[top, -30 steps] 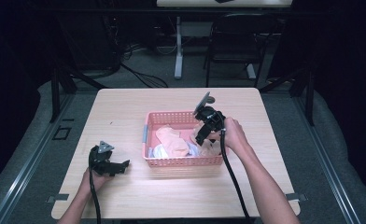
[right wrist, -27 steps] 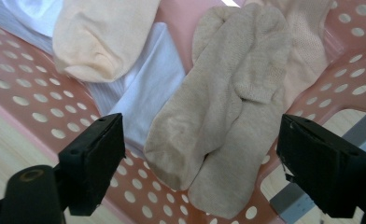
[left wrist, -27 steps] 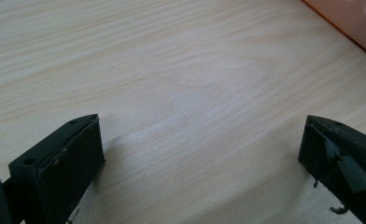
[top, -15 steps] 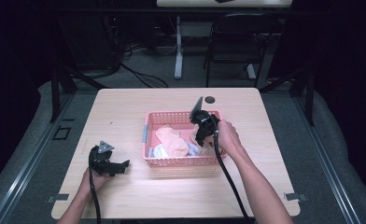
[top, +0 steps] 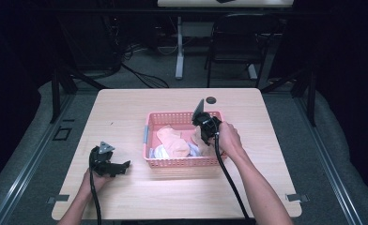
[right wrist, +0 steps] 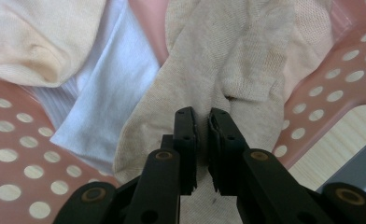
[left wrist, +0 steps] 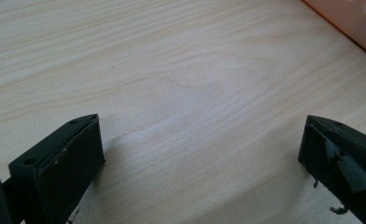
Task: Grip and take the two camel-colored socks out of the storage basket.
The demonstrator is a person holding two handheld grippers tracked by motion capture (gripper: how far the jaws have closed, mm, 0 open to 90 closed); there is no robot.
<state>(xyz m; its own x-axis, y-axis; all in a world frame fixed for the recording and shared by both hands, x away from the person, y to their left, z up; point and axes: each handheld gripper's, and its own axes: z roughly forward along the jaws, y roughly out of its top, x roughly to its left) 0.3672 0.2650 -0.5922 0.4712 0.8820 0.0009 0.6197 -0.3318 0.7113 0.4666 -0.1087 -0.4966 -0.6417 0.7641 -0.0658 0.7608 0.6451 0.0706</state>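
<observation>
Right gripper pinching a sock in the basket; left gripper idle.

Room: dark, chair [top: 233,44] and cables beyond the table's far edge. Table [top: 140,105]: pale wood, bare apart from the basket [top: 182,162], pink, perforated, right of centre toward the near edge, holding beige and white laundry. Left gripper [top: 108,165] rests by the near-left corner, jaws wide apart, nothing between them, wood grain below [left wrist: 190,93]. Right gripper [right wrist: 203,125] is down at the basket's right end, jaws nearly closed on a fold of the beige sock [right wrist: 209,60]; white cloth [right wrist: 102,84] lies just beside it. Likely step: lifting the sock out. Judgement: lift straight up and slowly so the pinch holds and the sock clears the rim without snagging neighbours or dragging the light basket.
</observation>
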